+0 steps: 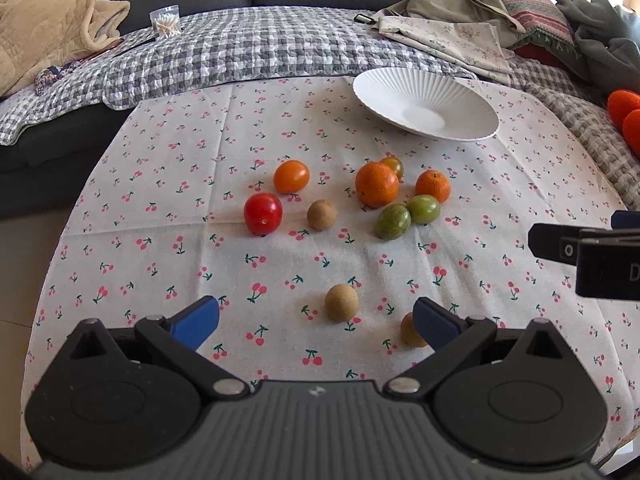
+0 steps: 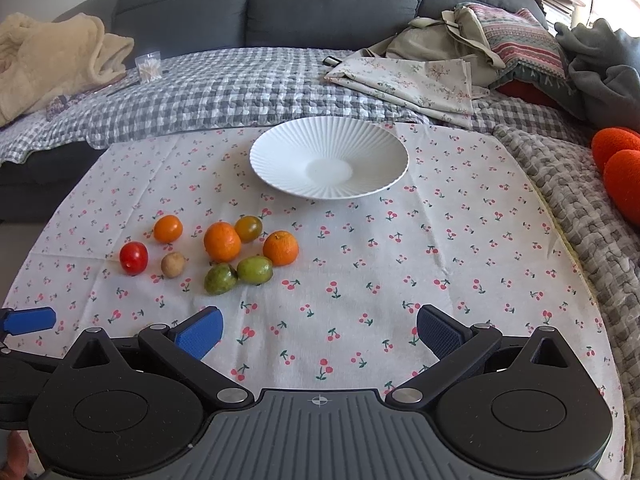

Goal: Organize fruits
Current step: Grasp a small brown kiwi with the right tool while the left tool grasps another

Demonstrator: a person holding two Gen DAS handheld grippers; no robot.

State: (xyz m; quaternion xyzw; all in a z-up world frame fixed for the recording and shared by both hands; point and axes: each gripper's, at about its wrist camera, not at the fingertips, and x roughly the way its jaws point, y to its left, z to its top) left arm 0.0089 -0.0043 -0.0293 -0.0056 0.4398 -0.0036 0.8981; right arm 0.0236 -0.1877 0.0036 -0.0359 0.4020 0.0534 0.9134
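Both tongs released: left gripper (image 1: 316,318), right gripper (image 2: 320,330). Round longan (image 1: 341,302) may roll off-center w/ sloppy pinch; plate (image 2: 280,176) far.

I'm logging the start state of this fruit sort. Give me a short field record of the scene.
surface: cherry-print cloth
plate: white ribbed plate, nothing in it
fruit cluster: red tomato, orange tomato, two oranges, green fruits, all on the cloth
nearest left tool: brown longan, between the open fingers
left tool: open, holding nothing
right tool: open, holding nothing
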